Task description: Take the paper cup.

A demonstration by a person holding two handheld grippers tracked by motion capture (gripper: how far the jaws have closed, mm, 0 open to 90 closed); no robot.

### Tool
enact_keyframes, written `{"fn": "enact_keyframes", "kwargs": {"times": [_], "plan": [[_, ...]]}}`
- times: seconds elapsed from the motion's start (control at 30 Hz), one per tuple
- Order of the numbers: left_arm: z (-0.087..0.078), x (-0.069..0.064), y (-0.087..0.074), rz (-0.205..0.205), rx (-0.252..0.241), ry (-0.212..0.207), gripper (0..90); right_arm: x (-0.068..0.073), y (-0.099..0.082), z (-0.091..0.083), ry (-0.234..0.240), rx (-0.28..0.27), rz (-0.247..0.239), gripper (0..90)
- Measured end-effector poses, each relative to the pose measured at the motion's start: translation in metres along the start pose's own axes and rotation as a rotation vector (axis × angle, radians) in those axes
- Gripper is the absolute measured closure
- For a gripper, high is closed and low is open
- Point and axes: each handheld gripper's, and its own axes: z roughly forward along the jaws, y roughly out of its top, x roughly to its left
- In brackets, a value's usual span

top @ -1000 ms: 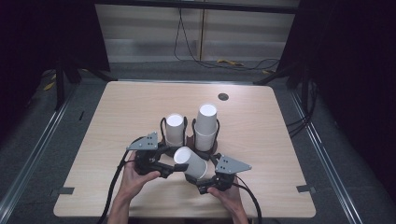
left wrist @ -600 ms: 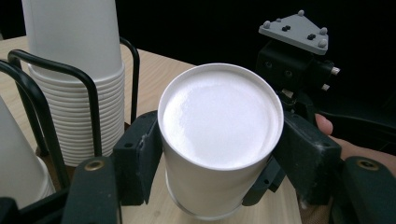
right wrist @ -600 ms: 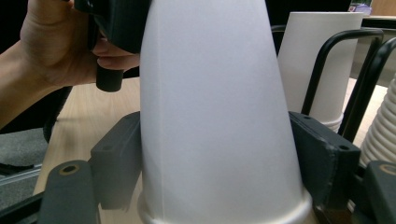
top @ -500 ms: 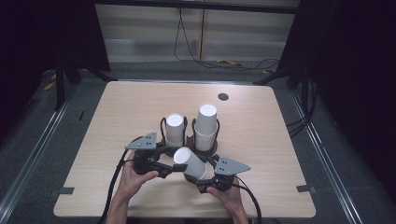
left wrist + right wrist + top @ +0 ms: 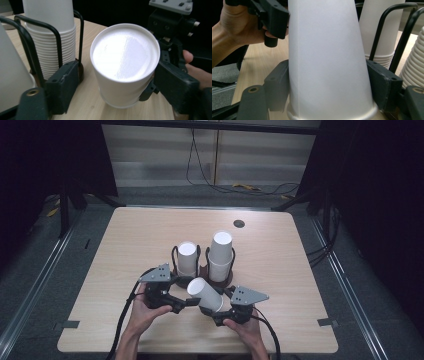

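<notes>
A single white paper cup (image 5: 206, 294) hangs tilted just above the table, its base (image 5: 125, 62) facing the left gripper view. My right gripper (image 5: 220, 311) is shut on it near the rim, pads pressing both sides (image 5: 327, 62); its jaws have just been closing. My left gripper (image 5: 187, 301) is open. Its jaws have just been opening, with the cup's base end between them and a gap on one side. Two stacks of white cups (image 5: 187, 257) (image 5: 220, 252) stand in black wire holders right behind.
The wire holders (image 5: 57, 37) stand close to both grippers' jaws. A dark round hole (image 5: 239, 223) sits in the wooden table (image 5: 125, 245) at the back. Cables trail from the grippers toward the near edge. Two hands hold the grippers at the front.
The left gripper's jaws have spread off the cup's base while the right gripper's jaws have closed on its rim end. The cup and both hands stayed in place.
</notes>
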Motion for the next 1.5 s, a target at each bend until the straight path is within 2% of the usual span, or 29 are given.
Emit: {"fn": "enact_keyframes", "kwargs": {"times": [0.17,0.2,0.27,0.3,0.37,0.43,0.57,0.7,0.8,0.9,1.0,1.03,1.23,1.43,1.5], "plan": [[0.000,-0.001,-0.001,0.028,0.011,-0.013,16.9,-0.002,0.001,-0.003,-0.020,0.019,0.000,26.6],[-0.001,-0.001,-0.001,0.040,0.010,-0.005,16.8,-0.002,0.002,-0.004,-0.023,0.024,-0.002,26.7],[0.000,-0.004,-0.003,0.094,0.024,0.049,18.7,-0.002,0.002,-0.004,-0.018,0.034,-0.005,26.8],[0.000,-0.004,-0.004,0.102,0.020,0.060,19.7,-0.003,0.002,-0.005,-0.017,0.040,-0.006,26.8],[-0.003,-0.004,-0.004,0.097,0.007,0.042,21.6,-0.003,0.002,-0.006,-0.021,0.049,-0.010,26.8],[-0.005,-0.005,-0.006,0.110,-0.015,0.045,25.9,-0.004,0.002,-0.006,-0.025,0.053,-0.006,26.8],[-0.008,-0.003,-0.008,0.083,-0.013,0.044,25.2,-0.005,0.002,-0.008,-0.025,0.066,-0.002,26.8],[-0.010,-0.001,-0.012,0.055,-0.016,0.026,25.2,-0.006,0.002,-0.010,-0.019,0.094,-0.002,27.1],[-0.008,-0.002,-0.013,0.053,0.007,0.022,23.0,-0.006,0.003,-0.010,-0.016,0.118,0.001,27.2],[-0.009,-0.002,-0.013,0.058,0.005,0.035,22.4,-0.006,0.004,-0.011,-0.012,0.140,-0.001,27.3],[-0.009,-0.003,-0.014,0.073,0.016,0.022,20.8,-0.007,0.006,-0.011,-0.008,0.169,0.000,27.4],[-0.009,-0.003,-0.014,0.074,0.018,0.029,20.7,-0.008,0.007,-0.012,-0.002,0.177,0.003,27.5],[-0.009,-0.002,-0.013,0.082,0.012,0.052,23.2,-0.008,0.011,-0.012,0.009,0.222,-0.008,27.5],[-0.016,-0.001,-0.012,0.065,-0.013,0.025,18.0,-0.010,0.020,-0.008,0.023,0.289,-0.023,27.5],[-0.017,0.000,-0.012,0.069,-0.010,0.034,18.1,-0.010,0.023,-0.007,0.034,0.302,-0.028,27.5]]}}
